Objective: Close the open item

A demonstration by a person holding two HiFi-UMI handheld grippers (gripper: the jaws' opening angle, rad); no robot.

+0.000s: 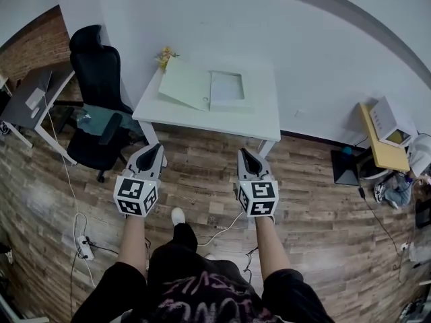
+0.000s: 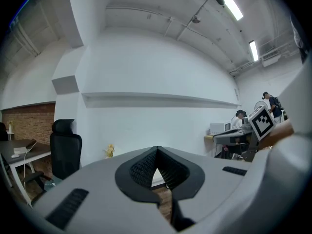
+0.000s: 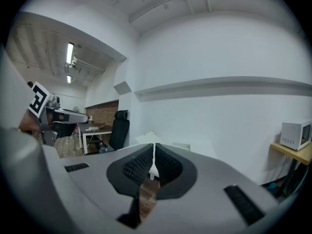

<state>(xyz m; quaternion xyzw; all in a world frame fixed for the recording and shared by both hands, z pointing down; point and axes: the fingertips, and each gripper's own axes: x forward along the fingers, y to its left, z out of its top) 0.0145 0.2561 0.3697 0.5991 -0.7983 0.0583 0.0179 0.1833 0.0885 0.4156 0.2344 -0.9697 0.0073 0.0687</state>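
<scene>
**A:** Start big. What's ahead of the person?

**B:** A white table (image 1: 259, 121) against the far wall, across the wooden floor. A black office chair (image 1: 100, 79) stands just to its left.

**A:** And the thing to be closed?

**B:** A shallow pale box (image 1: 227, 90) on the table's far middle. Its lid (image 1: 184, 84) is thrown open to the left and touches the base along one edge. I can't tell whether that edge is a real hinge.

**A:** How would it handle?

**B:** It looks like thin card or light plastic, so light, a bit floppy and easy to crease. The base may slide on the smooth top. I'd take the lid at its free left edge, near the middle, and swing it over to the right. The other tool could steady the base at its right rim.

**A:** The tools?

**B:** The left gripper (image 1: 155, 149) and the right gripper (image 1: 244, 153) are both held out over the floor, near the person and well short of the table. On each one the jaws are together with nothing between them.
</scene>
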